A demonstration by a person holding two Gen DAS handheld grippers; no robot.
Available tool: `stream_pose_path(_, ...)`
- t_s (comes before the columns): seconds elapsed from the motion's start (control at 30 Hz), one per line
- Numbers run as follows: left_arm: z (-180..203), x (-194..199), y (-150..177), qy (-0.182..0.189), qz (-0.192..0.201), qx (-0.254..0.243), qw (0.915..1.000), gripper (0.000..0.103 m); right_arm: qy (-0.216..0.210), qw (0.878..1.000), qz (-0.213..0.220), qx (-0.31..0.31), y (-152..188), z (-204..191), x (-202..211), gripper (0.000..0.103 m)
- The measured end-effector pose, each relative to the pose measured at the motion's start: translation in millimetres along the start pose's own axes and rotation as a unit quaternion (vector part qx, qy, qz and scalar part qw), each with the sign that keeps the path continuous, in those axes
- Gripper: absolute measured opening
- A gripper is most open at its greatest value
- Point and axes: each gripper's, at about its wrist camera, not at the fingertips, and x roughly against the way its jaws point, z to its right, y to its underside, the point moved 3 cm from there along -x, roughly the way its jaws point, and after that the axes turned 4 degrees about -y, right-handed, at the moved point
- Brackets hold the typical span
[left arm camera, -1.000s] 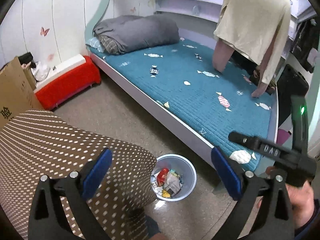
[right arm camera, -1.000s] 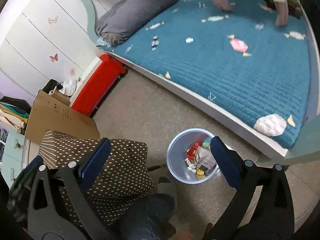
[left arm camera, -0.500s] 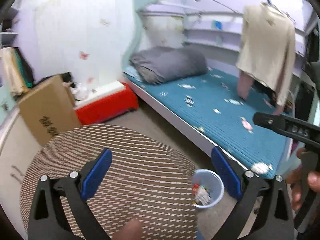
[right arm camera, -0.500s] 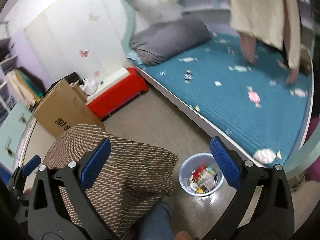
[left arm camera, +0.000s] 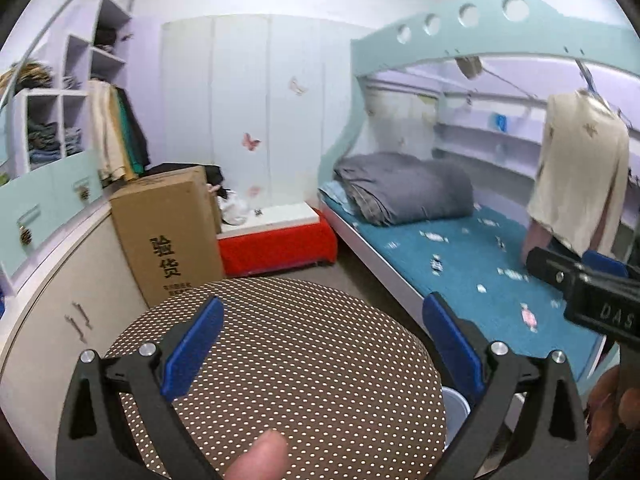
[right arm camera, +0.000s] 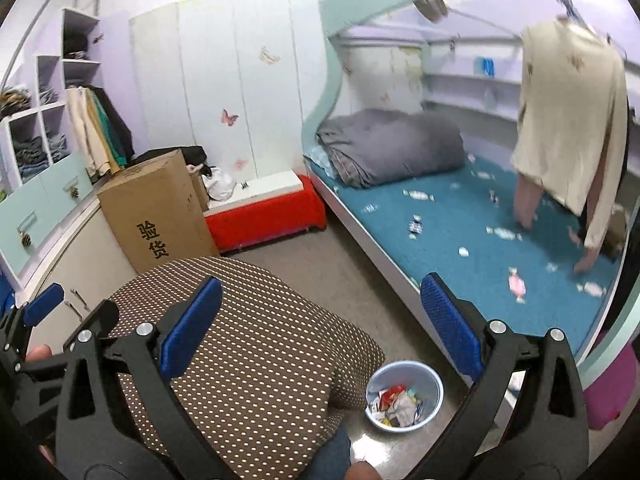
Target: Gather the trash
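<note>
Between picks: left gripper [left arm camera: 320,344] and right gripper [right arm camera: 316,328] both raised, jaws wide, empty. Candy wrappers [right arm camera: 516,283] lie scattered on the teal bed [right arm camera: 460,224]; trash bin [right arm camera: 404,396] on floor beside it. Next: reach down to a wrapper, likely the nearest.

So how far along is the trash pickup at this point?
Partly done: the bin on the floor already holds wrappers. Nothing is in hand; the left hand-held gripper and right hand-held gripper are both open and empty. Still left: scraps scattered over the blue mattress, like the pink wrapper.
</note>
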Motion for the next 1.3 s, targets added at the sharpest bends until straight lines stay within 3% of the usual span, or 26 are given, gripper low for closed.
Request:
stream_pose_path(0.2, -20.1, 24.9, -6.6, -0.023, 0.029, 0.025, 0.999, 0.097, 0.006, 0.999, 0.034, 0.016, -8.9, -20.1, 21.2, 0.097)
stream_pose_path(0.5, -27.7, 48.2, -9.6, -0.035, 0.048, 0.041, 0.9974, 0.097, -0.001, 0.999, 0.049, 0.021, -10.9, -29.6, 34.3, 0.097)
stream_pose_path(1.3, -30.9, 61.0, -13.0, -0.038, 0.056, 0.057, 0.996, 0.098, -0.019, 0.998, 0.062, 0.024, -17.3, -37.7, 41.7, 0.097)
